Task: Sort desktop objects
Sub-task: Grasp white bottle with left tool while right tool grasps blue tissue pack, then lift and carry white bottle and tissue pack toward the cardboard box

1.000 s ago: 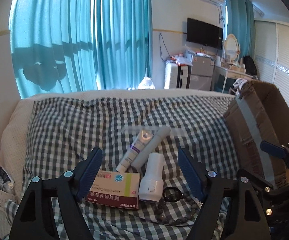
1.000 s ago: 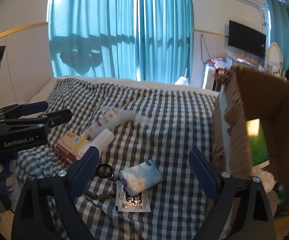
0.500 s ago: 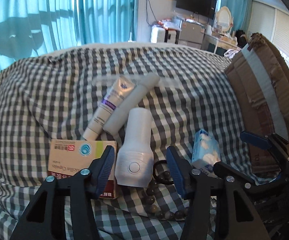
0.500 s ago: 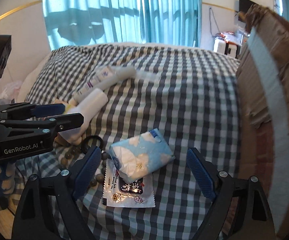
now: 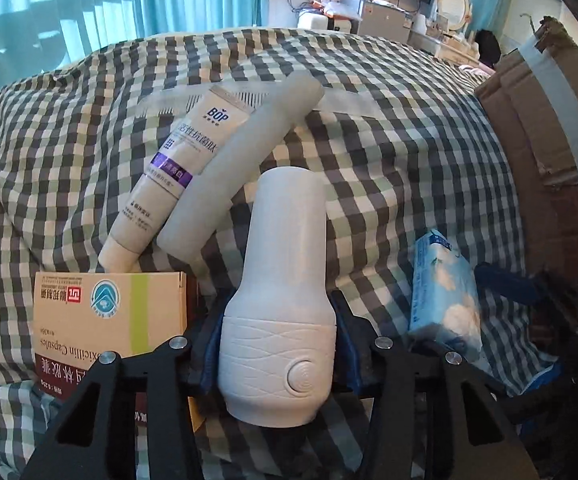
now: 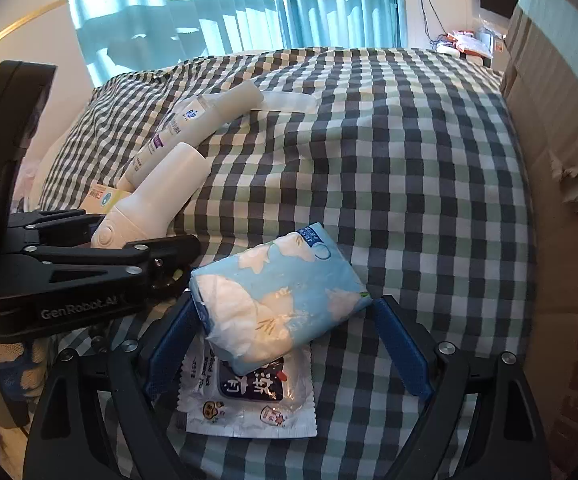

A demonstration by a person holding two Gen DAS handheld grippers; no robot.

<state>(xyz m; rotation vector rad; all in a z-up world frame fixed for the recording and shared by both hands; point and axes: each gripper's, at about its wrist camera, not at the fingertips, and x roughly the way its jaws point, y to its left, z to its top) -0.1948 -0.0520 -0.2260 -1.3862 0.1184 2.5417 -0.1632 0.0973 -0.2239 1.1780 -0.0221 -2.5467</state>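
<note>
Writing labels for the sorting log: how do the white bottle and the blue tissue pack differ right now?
The white bottle is hard and round; the tissue pack is soft and flat. The left gripper is closing around the bottle; the right gripper stands wide around the pack, one corner against a finger. Both lie on the checked cloth.

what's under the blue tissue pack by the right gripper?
A flat white printed sachet lies under the tissue pack, on the checked cloth. Its top part is covered by the pack, so the rest of the print is hidden.
</note>
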